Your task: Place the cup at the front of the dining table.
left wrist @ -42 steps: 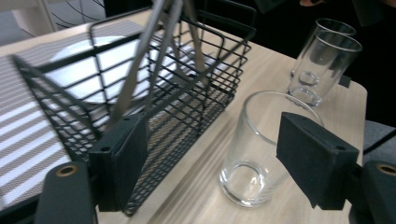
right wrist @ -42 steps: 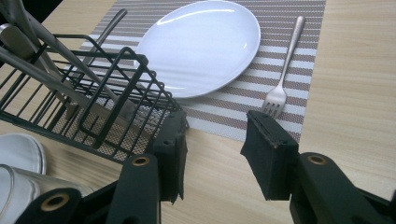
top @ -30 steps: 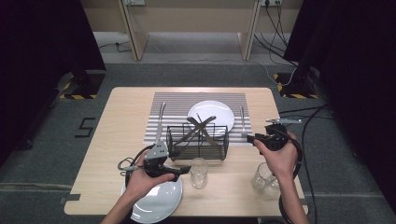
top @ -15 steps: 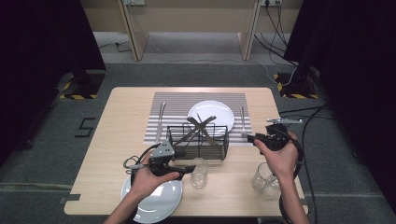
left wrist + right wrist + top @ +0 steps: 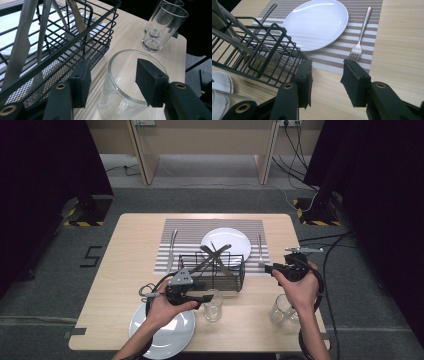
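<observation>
Glass [image 5: 125, 85] is sitting on the table [image 5: 130, 270] just beside the black wire basket [image 5: 212, 270], and the left gripper [image 5: 113, 80] is straddling its rim, one pad outside, one inside. Its jaws have just been closing, but the pads aren't clearly pressing yet. Risk I'm seeing: the outer jaw catching the basket, or the rim slipping and tipping the glass. Right gripper [image 5: 327, 82] is hanging fairly wide open, holding nothing, near the fork [image 5: 359, 42].

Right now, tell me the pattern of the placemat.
The placemat has fine brown-and-white stripes, clearest in the right gripper view.
</observation>
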### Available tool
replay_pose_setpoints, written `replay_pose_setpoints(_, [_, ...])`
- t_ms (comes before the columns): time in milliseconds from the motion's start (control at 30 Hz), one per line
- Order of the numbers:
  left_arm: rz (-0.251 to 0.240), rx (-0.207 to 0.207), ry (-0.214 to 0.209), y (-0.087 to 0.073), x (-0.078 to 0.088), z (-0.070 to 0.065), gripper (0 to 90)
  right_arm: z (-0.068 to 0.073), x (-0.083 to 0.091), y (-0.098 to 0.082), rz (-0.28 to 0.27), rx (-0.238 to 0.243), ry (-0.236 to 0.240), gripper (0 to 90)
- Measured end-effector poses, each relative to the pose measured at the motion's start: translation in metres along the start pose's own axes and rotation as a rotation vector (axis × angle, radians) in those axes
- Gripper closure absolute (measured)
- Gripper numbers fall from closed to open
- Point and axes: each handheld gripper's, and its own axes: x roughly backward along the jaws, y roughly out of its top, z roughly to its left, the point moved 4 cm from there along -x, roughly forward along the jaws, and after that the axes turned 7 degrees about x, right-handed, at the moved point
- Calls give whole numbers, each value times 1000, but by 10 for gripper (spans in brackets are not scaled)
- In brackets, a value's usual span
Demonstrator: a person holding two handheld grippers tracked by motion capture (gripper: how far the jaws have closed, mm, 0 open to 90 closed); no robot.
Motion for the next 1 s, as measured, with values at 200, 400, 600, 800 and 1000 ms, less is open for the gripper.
replay_pose_setpoints(200, [24,15,-2,0,-3,0,492,0,-1,-1,3,0,1,596])
replay_pose_setpoints(400, [60,27,-7,0,-8,-1,533,0,-2,-1,6,0,4,598])
replay_pose_setpoints(600, [78,26,-15,3,-12,-2,587,-1,-2,-1,6,0,6,600])
replay_pose_setpoints(800, [102,31,-18,2,-16,-1,640,-2,-2,-2,8,-5,5,600])
replay_pose_setpoints(1000, [108,28,-16,2,-17,1,707,-3,-2,-2,10,-7,7,600])
